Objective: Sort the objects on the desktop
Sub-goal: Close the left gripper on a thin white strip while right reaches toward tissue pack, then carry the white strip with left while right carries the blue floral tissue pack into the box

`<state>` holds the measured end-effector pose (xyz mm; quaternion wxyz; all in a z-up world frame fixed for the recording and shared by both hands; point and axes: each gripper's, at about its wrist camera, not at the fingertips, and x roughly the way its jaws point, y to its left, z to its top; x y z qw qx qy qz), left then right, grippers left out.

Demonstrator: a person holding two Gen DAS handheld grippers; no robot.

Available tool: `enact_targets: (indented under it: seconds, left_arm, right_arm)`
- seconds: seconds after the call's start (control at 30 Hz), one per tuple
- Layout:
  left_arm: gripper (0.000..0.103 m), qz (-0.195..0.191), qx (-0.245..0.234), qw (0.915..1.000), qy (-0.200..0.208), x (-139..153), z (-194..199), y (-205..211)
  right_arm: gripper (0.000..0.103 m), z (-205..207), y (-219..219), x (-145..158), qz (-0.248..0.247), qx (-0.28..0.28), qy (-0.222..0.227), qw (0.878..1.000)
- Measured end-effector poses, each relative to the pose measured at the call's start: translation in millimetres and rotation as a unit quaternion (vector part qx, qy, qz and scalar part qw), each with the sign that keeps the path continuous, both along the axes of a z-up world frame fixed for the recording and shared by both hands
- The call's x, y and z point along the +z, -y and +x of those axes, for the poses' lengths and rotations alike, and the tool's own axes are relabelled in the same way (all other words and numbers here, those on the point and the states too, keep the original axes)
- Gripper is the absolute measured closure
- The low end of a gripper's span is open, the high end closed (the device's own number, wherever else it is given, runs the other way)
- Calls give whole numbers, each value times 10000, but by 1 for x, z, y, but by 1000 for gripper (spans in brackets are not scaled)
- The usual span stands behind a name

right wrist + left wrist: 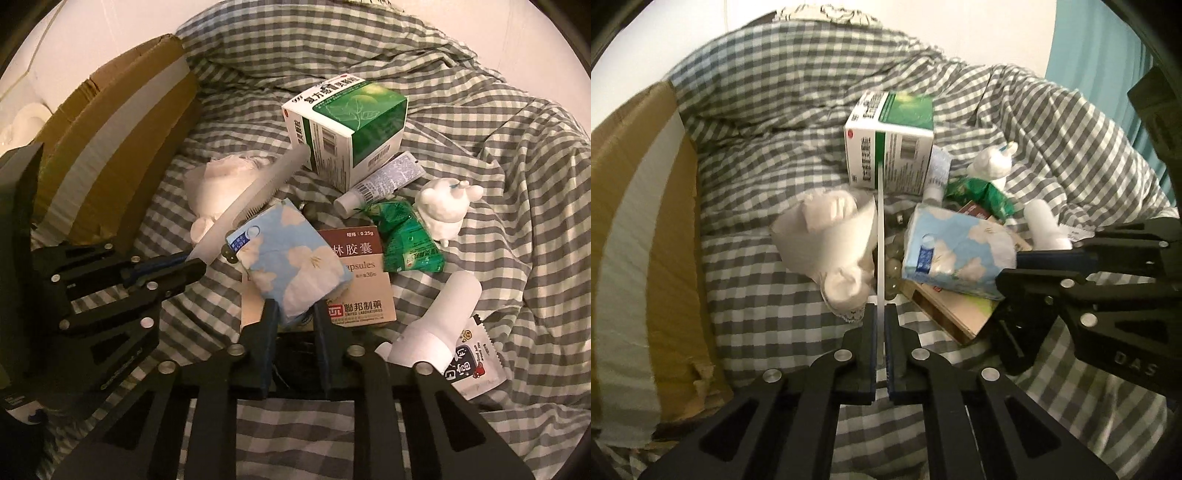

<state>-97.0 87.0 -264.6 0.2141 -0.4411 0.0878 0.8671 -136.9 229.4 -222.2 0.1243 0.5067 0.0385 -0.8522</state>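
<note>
My left gripper [881, 314] is shut on the near end of a long white comb [881, 229], seen edge-on and pointing away toward the pile. In the right wrist view the comb [255, 184] slants up from the left gripper [192, 264] toward a green-and-white medicine box [347, 129]. A blue tissue pack with white flowers [291, 258] has its lower corner pinched between the fingers of my right gripper [294, 308]. The pack lies on a brown-and-white capsule box [358, 291]. In the left wrist view the right gripper [1012, 266] reaches in from the right onto the tissue pack [956, 251].
Everything lies on a grey checked bedsheet [498, 166]. A taped cardboard box [639, 258] stands at the left. White crumpled cloth [827, 236] sits beside the comb. To the right are a small tube [380, 181], a green sachet [410, 240], a white figurine [447, 206], a white spray bottle [436, 325] and a printed sachet [476, 362].
</note>
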Motion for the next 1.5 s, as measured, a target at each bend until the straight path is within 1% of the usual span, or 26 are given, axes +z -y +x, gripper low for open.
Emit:
enact_targets:
  seconds: [0.03, 0.17, 0.23, 0.4, 0.47, 0.53, 0.67, 0.8, 1.23, 1.5]
  left_arm:
    - [100, 54, 10, 10000, -29, 4, 2, 1]
    - [100, 142, 57, 9998, -152, 18, 8, 5]
    - [100, 151, 58, 9996, -241, 25, 13, 5]
    - [100, 237, 54, 9988, -415, 43, 23, 5]
    - [100, 266, 56, 9985, -483, 49, 26, 7]
    - [100, 283, 57, 9981, -542, 55, 28, 8]
    - [100, 366, 103, 9971, -660, 68, 30, 11]
    - [100, 441, 122, 9960, -766, 79, 32, 15]
    - [100, 705, 200, 9900, -1203, 125, 42, 28]
    - [100, 812, 353, 9850, -1480, 150, 49, 46]
  right_arm:
    - [91, 1, 0, 2, -1, 0, -41, 10000]
    - [96, 8, -4, 10, -125, -47, -232, 9996]
    - [103, 11, -6, 14, -191, -72, -327, 9993]
    - [103, 22, -10, 25, -341, -127, -550, 9978]
    - [103, 24, -11, 28, -417, -128, -573, 9974]
    - [103, 28, -9, 31, -373, -144, -644, 9971]
    - [103, 35, -16, 43, -560, -282, -829, 9946]
    - [103, 37, -22, 49, -612, -429, -925, 9929]
    - [103, 50, -18, 86, -604, -461, -1364, 9877]
    - [103, 61, -7, 118, -656, -589, -1879, 9782]
